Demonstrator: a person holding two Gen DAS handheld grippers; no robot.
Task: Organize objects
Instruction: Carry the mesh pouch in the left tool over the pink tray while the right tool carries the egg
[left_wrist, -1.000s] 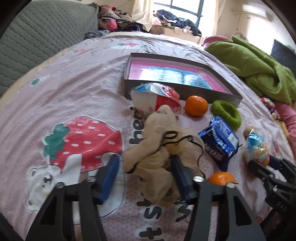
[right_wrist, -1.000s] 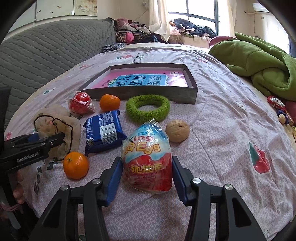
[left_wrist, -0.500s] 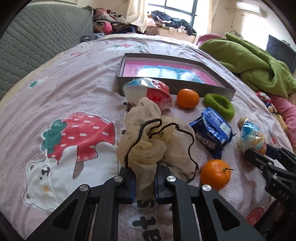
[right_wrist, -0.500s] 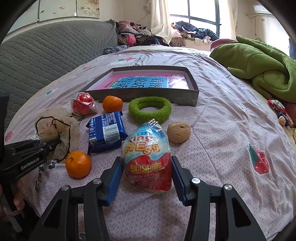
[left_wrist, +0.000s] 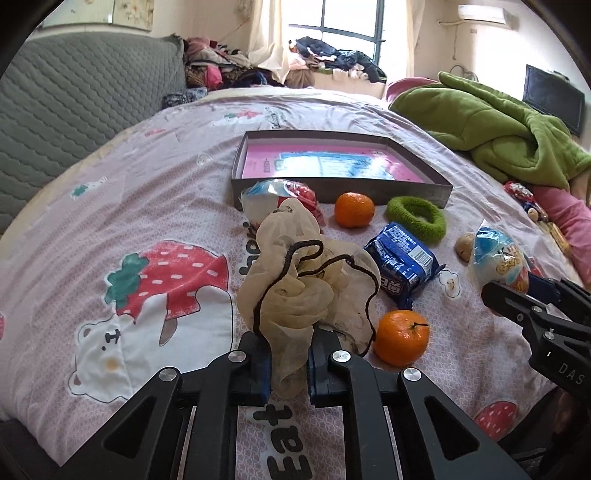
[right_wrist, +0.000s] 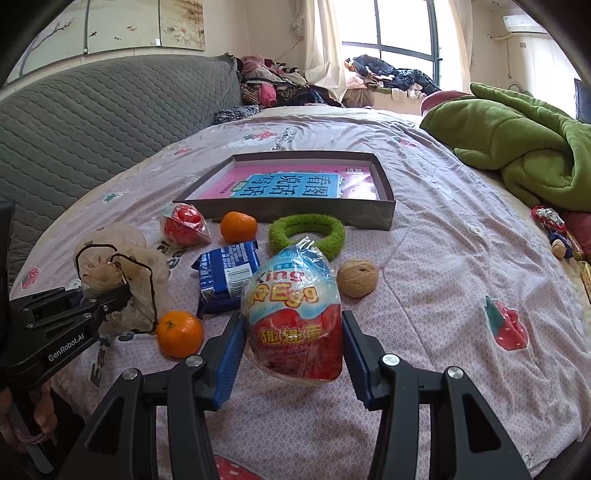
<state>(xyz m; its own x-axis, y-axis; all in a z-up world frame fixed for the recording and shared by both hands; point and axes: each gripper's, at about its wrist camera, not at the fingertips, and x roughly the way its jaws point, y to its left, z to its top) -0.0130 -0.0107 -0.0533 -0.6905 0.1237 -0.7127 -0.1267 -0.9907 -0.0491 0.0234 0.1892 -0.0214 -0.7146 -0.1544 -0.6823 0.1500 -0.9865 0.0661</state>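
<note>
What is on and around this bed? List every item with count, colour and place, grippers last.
box lid: 1, grey, pink and blue print inside, mid-bed.
surprise egg packs: 2, red, white and blue; one between the right gripper's pads, one by the box's near-left corner.
tangerines: 2, orange; one before the box, one beside the pouch.
scrunchie: 1, green, before the box.
biscuit pack: 1, blue, centre.
walnut: 1, tan, right of the egg.
drawstring pouch: 1, cream with black cord, pinched by the left gripper.
blanket: 1, green, far right.
headboard: 1, grey quilted, left.
clothes pile: mixed colours, under the window.
left gripper: shut on the pouch.
right gripper: closed on the egg.
</note>
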